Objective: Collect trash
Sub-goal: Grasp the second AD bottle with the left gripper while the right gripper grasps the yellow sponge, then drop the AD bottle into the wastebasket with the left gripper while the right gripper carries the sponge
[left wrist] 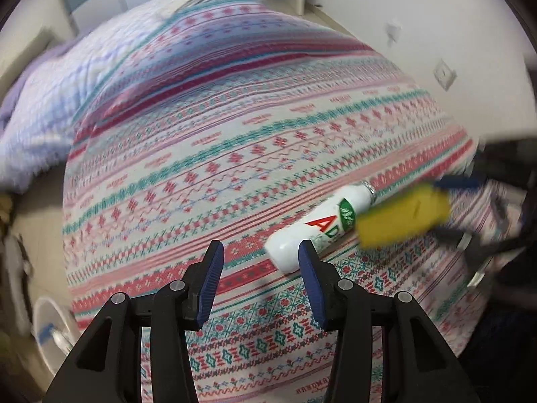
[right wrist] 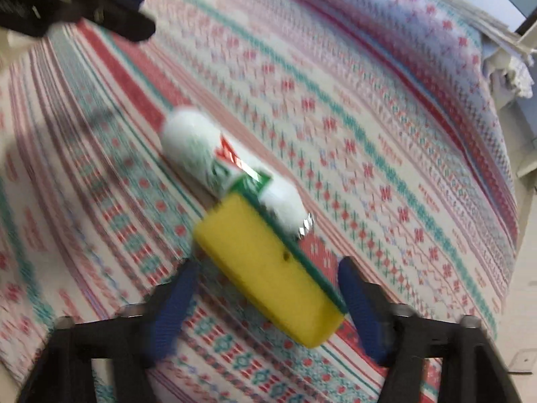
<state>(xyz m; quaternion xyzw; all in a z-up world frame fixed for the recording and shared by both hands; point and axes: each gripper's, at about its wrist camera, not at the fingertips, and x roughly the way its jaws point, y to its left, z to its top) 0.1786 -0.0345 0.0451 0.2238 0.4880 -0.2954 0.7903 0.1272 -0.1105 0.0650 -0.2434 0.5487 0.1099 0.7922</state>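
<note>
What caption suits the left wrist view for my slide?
Open left tool beside a white bottle and yellow sponge on a patterned bedspread.

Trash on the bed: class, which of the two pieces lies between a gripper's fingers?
The yellow sponge, with its green edge, sits between the right gripper fingers; the white bottle lies beyond, outside both grippers.

Each gripper, the left gripper [left wrist: 260,255] and the right gripper [right wrist: 268,288], has black angular arms with silver round screws and ribbed dark-blue pads [left wrist: 211,278] lining its fingers.
</note>
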